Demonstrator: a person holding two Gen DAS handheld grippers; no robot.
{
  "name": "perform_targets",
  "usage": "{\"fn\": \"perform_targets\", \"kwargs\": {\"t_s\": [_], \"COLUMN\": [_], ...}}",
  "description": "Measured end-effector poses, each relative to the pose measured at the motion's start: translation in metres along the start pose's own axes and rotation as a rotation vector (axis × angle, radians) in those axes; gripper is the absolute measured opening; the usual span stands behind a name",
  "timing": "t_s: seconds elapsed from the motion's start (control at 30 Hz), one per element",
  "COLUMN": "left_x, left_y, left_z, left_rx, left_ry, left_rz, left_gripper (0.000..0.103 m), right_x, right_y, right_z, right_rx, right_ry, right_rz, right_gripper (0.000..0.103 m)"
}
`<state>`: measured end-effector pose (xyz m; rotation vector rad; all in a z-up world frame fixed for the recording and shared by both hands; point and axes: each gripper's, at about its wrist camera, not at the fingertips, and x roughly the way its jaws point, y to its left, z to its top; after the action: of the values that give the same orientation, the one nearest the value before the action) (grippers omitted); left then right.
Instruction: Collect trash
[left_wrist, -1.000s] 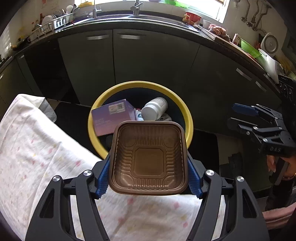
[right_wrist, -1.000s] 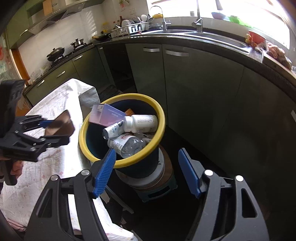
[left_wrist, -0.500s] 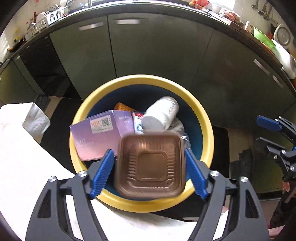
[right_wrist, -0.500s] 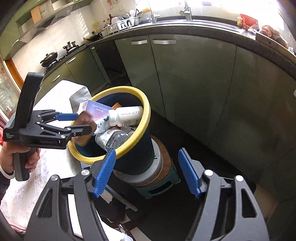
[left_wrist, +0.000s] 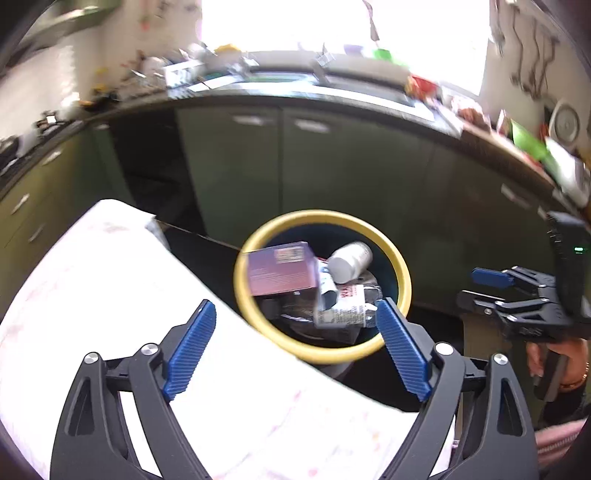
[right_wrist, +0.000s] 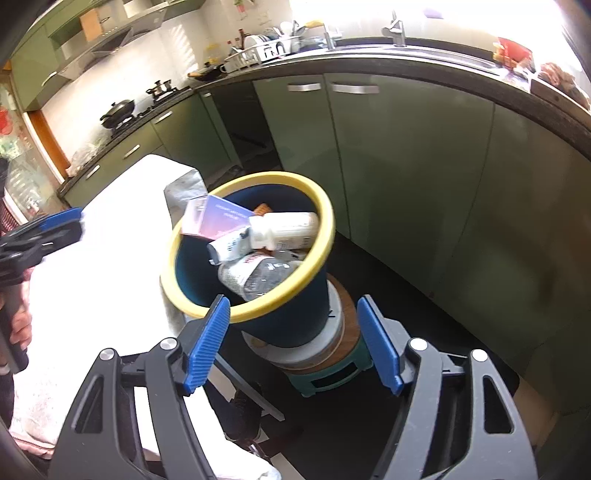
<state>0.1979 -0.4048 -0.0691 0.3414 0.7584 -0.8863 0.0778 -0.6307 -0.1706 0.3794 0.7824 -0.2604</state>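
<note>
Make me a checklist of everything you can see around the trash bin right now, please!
Surface: table under a white flowery cloth, beside the bin.
Job's things: yellow-rimmed blue bin holds a purple box, a white bottle, a crushed clear bottle and a small tube.
Clutter: nothing seen on the cloth.
Grippers: left claw has nothing between its blue pads, jaws opening; right claw open and empty, near the bin.
Cables: nothing seen.
Surroundings: bin stands on a round stack atop a green stool; green cabinets, a sink faucet, pans on a stove.
</note>
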Motion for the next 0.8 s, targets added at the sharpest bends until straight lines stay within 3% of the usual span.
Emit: {"fn": "perform_targets", "kwargs": {"t_s": [0.27,0.4,0.5,0.63,0.8], "left_x": [-0.118,-0.17,-0.207,-0.248,-0.288], "left_y": [0.044,0.061,0.073,0.075,0.059], "left_z": [-0.063,-0.105,-0.138,-0.173,-0.202], "left_rx": [-0.157,-0.256,-0.351,-0.435,-0.433], "left_ry": [-0.144,-0.204,-0.266,-0.301,-0.345], "left_rz": [0.188,0.35,0.402,0.463,0.527], "left_gripper": [0.098,0.098,0.098,0.098,0.098], "right_x": [-0.013,-0.025,-0.04,-0.072,-0.121], "right_y": [0.03,0.051,0.069,0.092,0.119], "right_z": [-0.002,-0.005,-0.007,-0.013,-0.024], "right_rx": [-0.058,-0.104,-0.146,-0.198,-0.271], "right_ry": [-0.017,-0.035,-0.061,-0.123,-0.196], "right_rz": [0.053,0.073,0.072,0.092,0.1], "right_gripper": [0.07,0.072,0.078,0.096,0.096]}}
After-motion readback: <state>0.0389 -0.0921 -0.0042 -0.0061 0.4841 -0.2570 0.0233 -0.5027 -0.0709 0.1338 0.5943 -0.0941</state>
